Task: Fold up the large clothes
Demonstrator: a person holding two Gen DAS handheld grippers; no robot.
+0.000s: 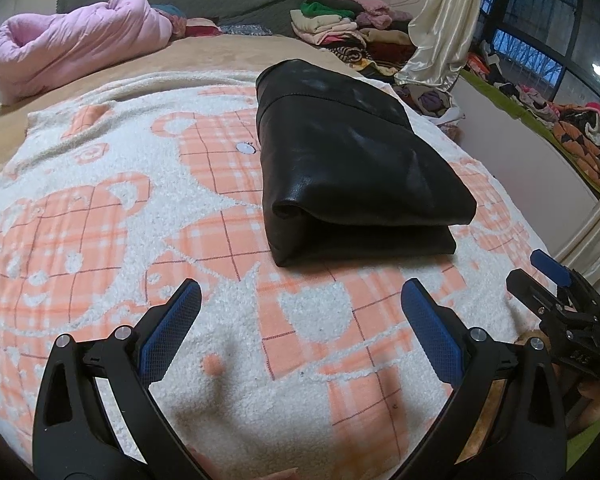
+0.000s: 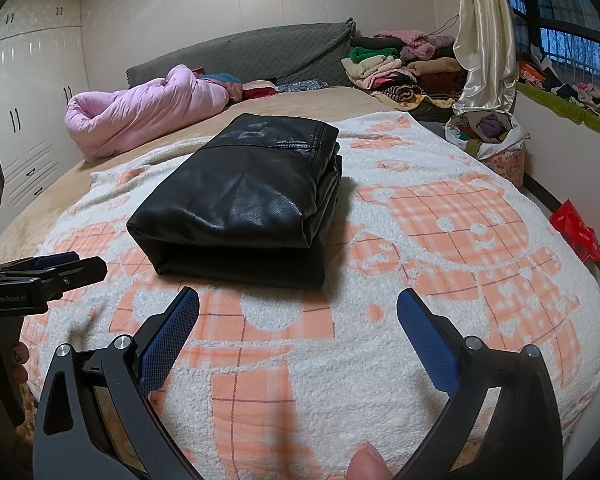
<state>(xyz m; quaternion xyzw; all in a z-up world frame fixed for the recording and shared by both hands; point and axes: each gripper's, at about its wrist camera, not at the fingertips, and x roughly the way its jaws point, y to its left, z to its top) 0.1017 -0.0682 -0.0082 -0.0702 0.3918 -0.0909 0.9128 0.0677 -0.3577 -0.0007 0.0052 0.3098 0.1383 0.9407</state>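
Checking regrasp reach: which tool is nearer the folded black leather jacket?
Hard to call; right looks slightly nearer. The right tool sits open just short of the folded black leather jacket, slightly right of its near edge. The left tool is open, short of its near-left corner.

Both views were taken low over the near edge of the bed (image 1: pixel 100 60), facing its far end. The black folded jacket (image 1: pixel 352 160) was seen close in both.

Folded black jacket (image 2: pixel 240 196): leather-like, smooth, faintly glossy, with fine creases. Blanket (image 2: pixel 440 280) over the bed: nubbly, matt fleece. Left tool (image 1: pixel 300 312) and right tool (image 2: pixel 298 316): matt black plastic, blue textured pads (image 2: pixel 168 340), shiny metal rivets. Curtain (image 2: pixel 484 40): satiny cream cloth.
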